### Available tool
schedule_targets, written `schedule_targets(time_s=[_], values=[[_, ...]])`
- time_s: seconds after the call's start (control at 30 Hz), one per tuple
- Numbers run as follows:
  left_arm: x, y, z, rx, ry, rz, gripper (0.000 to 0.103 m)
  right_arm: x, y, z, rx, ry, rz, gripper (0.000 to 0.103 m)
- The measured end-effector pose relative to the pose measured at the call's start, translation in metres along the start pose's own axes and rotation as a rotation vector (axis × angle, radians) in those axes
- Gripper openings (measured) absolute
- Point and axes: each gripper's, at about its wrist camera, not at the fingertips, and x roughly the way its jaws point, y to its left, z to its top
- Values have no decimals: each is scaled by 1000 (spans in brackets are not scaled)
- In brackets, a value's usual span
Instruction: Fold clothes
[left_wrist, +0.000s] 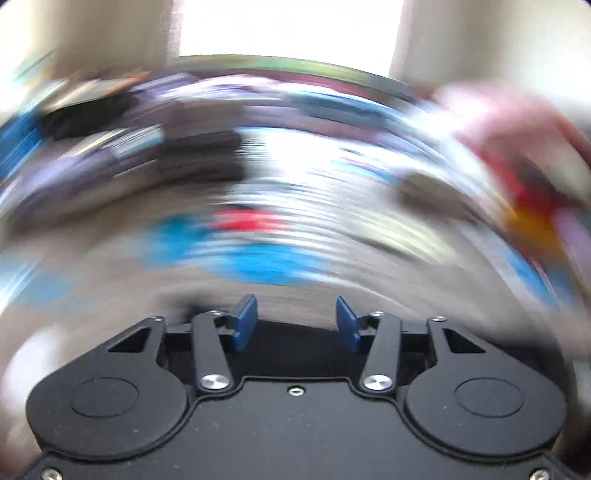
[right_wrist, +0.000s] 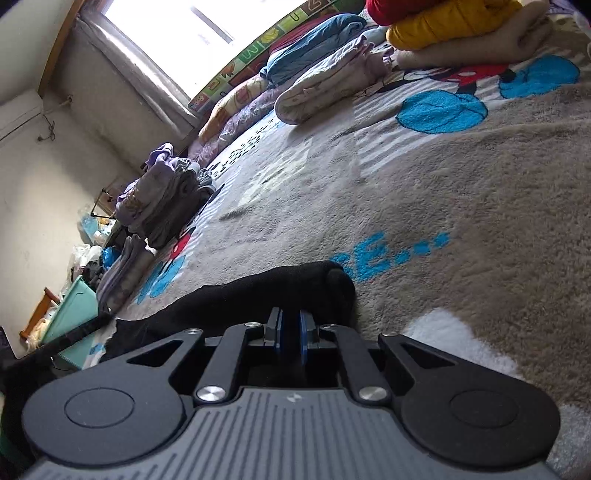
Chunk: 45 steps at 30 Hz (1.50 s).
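The right gripper (right_wrist: 290, 330) pinches a black garment (right_wrist: 258, 295) lying on the patterned fleece blanket (right_wrist: 461, 192), folded clothes piles (right_wrist: 162, 195) beyond. The left gripper (left_wrist: 296, 323) gapes wide, holding nothing; its view is motion-blurred, the garment indiscernible.

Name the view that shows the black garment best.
Right wrist: the black garment lies sharp on the blanket, the right tongs shut on it. The left wrist view is motion-blurred; dark smears there cannot be identified.
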Motion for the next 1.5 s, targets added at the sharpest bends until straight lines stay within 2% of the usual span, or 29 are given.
schedule_targets(time_s=[0.07, 0.1, 0.17, 0.23, 0.33, 0.47, 0.53, 0.77, 0.83, 0.87, 0.9, 1.03, 1.3, 1.5], values=[[-5, 61, 3, -266, -10, 26, 45, 1, 0, -1, 0, -6, -4, 9], [-8, 84, 2, -358, -10, 37, 45, 1, -1, -2, 5, -8, -2, 9], [-14, 112, -3, -448, 3, 38, 45, 0, -5, -1, 30, -10, 12, 9], [-14, 118, -4, -475, 42, -29, 45, 0, -10, -2, 67, -12, 30, 8], [-8, 104, -11, -493, 103, -128, 44, -1, -17, -3, 113, -15, 51, 7], [-3, 90, -31, -538, 203, -183, 40, 0, -17, -3, 117, -16, 44, 3], [-1, 87, -34, -552, 222, -198, 40, 0, -18, -3, 119, -15, 42, 1], [10, 81, -39, -575, 194, -171, 36, 2, -21, -2, 127, -12, 46, 0], [15, 81, -41, -587, 183, -158, 32, 3, -23, -1, 130, -12, 48, 0], [15, 80, -42, -579, 175, -149, 19, 3, -23, -1, 133, -13, 51, 0], [15, 79, -42, -566, 166, -138, 1, 3, -24, -2, 136, -13, 53, 0], [-6, 66, -31, -498, 99, -125, 1, 4, -27, -1, 154, -11, 66, 0], [2, 76, -41, -500, 159, -54, 1, 5, -43, 1, 248, 13, 124, 0], [-2, 76, -41, -483, 142, -44, 1, 4, -42, 2, 255, 22, 128, 0]])
